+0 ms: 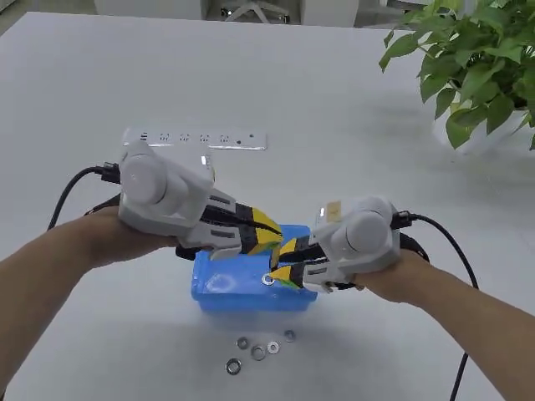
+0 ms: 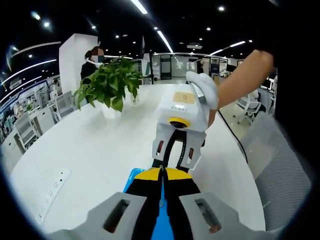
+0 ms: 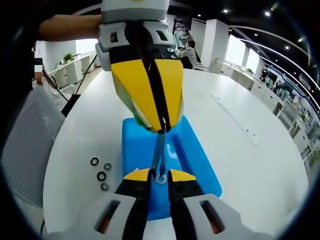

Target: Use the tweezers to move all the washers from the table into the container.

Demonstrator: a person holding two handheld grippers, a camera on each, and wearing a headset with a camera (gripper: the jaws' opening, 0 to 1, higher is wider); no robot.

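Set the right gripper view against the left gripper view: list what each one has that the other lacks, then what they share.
Right gripper view: the tweezers in plain sight, held in the left gripper, a washer at their tip over the blue container, and four loose washers on the table.
Left gripper view: a potted plant and a person standing behind it.
Both: the blue container, the white table and the power strip.
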